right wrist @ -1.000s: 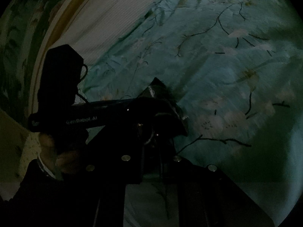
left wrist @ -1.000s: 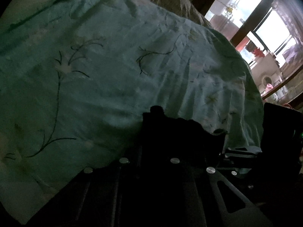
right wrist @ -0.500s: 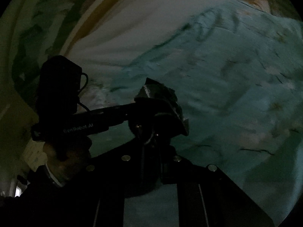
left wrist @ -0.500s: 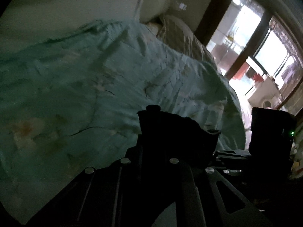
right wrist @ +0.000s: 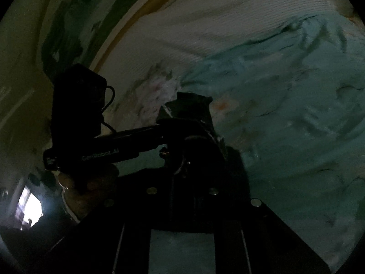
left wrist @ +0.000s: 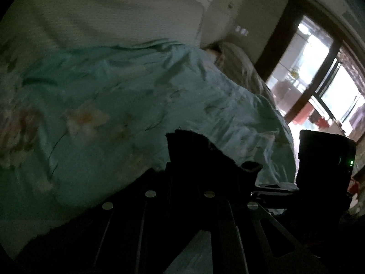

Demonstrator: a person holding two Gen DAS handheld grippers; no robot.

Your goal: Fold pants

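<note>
The pants are dark, almost black cloth. In the left wrist view my left gripper (left wrist: 180,171) is shut on a bunched edge of the pants (left wrist: 200,150), held above the bed. In the right wrist view my right gripper (right wrist: 182,155) is shut on another part of the pants (right wrist: 191,107), also lifted. The other gripper's body (right wrist: 77,105) and the hand holding it show at the left of the right wrist view. Most of the pants hang out of sight below the fingers.
A teal flowered bedspread (left wrist: 114,105) covers the bed under both grippers; it also shows in the right wrist view (right wrist: 296,125). A white headboard or pillow (left wrist: 102,16) lies beyond it. A bright window (left wrist: 319,86) is at the right. The right gripper's body (left wrist: 324,159) stands close at the right.
Both grippers have risen and tilted up with the pants held. The views now take in the headboard and wall beyond the bedspread. The grip on the cloth has not changed.
</note>
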